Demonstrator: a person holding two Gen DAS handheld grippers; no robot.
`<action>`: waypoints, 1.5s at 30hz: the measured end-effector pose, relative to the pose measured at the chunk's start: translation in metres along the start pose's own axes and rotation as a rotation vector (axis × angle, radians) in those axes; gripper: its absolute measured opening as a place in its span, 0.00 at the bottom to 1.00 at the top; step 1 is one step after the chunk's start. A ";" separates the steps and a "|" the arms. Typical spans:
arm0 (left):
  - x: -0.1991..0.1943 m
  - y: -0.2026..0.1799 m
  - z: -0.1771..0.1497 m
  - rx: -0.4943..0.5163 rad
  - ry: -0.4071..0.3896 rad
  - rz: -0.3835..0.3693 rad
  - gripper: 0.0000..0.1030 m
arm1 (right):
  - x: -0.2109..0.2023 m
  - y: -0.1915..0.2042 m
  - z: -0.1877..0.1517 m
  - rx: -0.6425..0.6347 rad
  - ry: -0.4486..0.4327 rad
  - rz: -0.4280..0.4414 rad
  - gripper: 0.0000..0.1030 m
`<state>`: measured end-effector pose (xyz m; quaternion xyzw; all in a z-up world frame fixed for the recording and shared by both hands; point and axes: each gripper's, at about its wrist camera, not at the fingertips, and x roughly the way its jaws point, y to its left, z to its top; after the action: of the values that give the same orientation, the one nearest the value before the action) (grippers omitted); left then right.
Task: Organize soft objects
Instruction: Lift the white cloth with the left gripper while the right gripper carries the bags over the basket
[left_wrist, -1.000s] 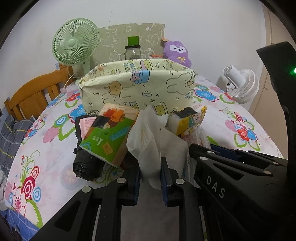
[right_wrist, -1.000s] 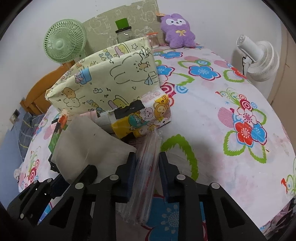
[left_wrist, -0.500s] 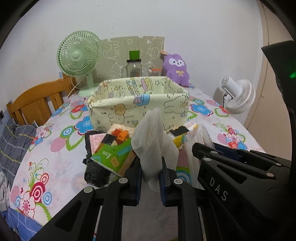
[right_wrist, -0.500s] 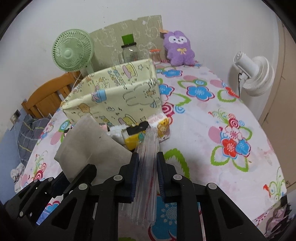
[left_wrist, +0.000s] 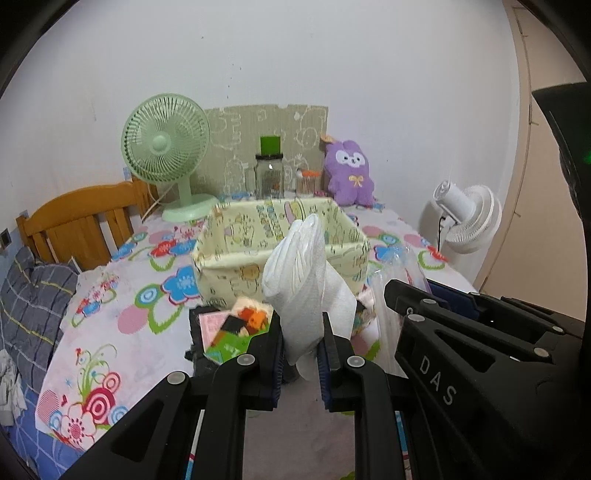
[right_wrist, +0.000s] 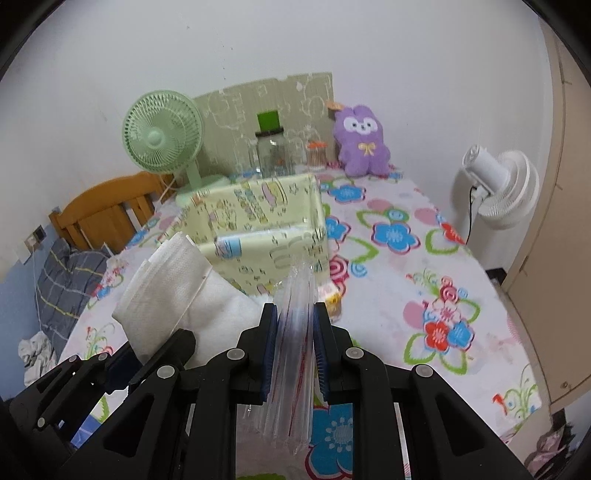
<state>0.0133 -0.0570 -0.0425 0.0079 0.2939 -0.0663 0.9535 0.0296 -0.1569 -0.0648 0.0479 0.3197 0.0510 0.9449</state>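
Observation:
My left gripper (left_wrist: 301, 334) is shut on a white folded cloth pack (left_wrist: 303, 273), lifted above the table in front of the yellow cartoon-print fabric bin (left_wrist: 236, 273). My right gripper (right_wrist: 294, 323) is shut on a stack of clear plastic bags (right_wrist: 295, 354), also raised. In the right wrist view the white cloth pack (right_wrist: 177, 291) and the left gripper's body show at lower left, with the bin (right_wrist: 273, 229) beyond. A green carton (left_wrist: 236, 336) and a black roll (left_wrist: 197, 332) lie on the table under the left gripper, and a yellow tissue pack (right_wrist: 332, 299) peeks beside the right one.
At the far end of the flowered tablecloth (left_wrist: 122, 314) stand a green fan (left_wrist: 166, 147), a glass jar (left_wrist: 269, 177) and a purple plush (left_wrist: 349, 173). A white fan (right_wrist: 506, 188) stands off the right edge. A wooden chair (left_wrist: 81, 225) is at the left.
Both grippers have risen with their loads, so the bin's open top now shows and the table items sit lower in view.

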 end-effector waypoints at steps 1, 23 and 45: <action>-0.002 0.000 0.002 0.000 -0.005 0.003 0.13 | -0.003 0.001 0.002 -0.004 -0.008 -0.001 0.21; -0.004 0.011 0.047 0.011 -0.059 0.003 0.14 | -0.021 0.020 0.045 -0.072 -0.128 -0.018 0.21; 0.048 0.024 0.089 0.035 -0.070 0.040 0.14 | 0.036 0.024 0.096 -0.089 -0.168 0.011 0.21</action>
<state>0.1055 -0.0438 0.0038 0.0280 0.2591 -0.0525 0.9640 0.1146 -0.1338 -0.0074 0.0116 0.2367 0.0660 0.9693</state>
